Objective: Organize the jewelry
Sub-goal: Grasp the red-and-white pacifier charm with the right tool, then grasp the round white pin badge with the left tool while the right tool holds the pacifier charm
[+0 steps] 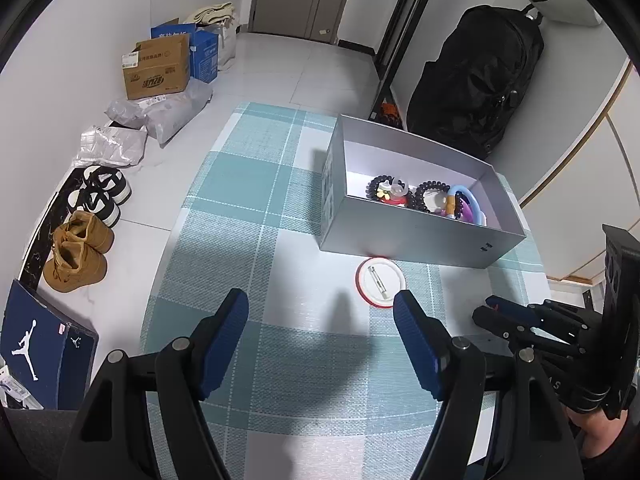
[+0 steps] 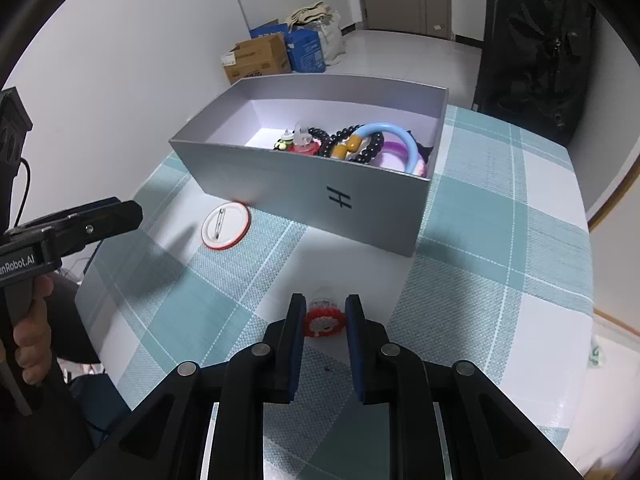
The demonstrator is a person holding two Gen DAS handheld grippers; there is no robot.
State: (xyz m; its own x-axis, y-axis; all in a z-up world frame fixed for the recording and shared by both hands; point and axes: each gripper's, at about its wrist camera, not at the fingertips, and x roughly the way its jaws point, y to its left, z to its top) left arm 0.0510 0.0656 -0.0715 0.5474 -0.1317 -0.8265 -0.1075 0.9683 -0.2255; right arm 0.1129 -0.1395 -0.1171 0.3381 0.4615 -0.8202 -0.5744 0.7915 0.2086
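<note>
On the teal-and-white checked tablecloth (image 2: 500,216) stands an open grey box (image 2: 304,196), its long axis running in the right wrist view from about 10 o'clock to 4 o'clock, with a dark "H" mark on the long wall that faces this camera. Inside it, gathered toward the right-hand end, lie black bead bracelets (image 2: 360,148), a light blue ring (image 2: 394,136), a purple ring (image 2: 394,154) and a small red-and-clear piece (image 2: 302,142). The right gripper (image 2: 325,322) points down toward the cloth at about 6 o'clock from the box, and its jaws stand narrow with a small red beaded ornament (image 2: 325,322) between the blue pads; the pads sit at its left and right edges, and it looks gripped. The ornament is a flat red ring with a pale centre, and a clear faceted part (image 2: 322,302) points away from the camera toward 12 o'clock, so its long axis runs along the fingers. A round white badge with a red rim (image 2: 226,225) lies pin side up just beside the box's near wall, at about 8 o'clock from the box; its pin runs roughly 12 to 6 o'clock. In the left wrist view the left gripper (image 1: 320,312) hovers over the cloth with its jaws wide and nothing between them, the badge (image 1: 381,282) just beside its right fingertip (image 1: 404,304). A hand (image 2: 32,340) holds that gripper's handle at the left edge of the right wrist view.
</note>
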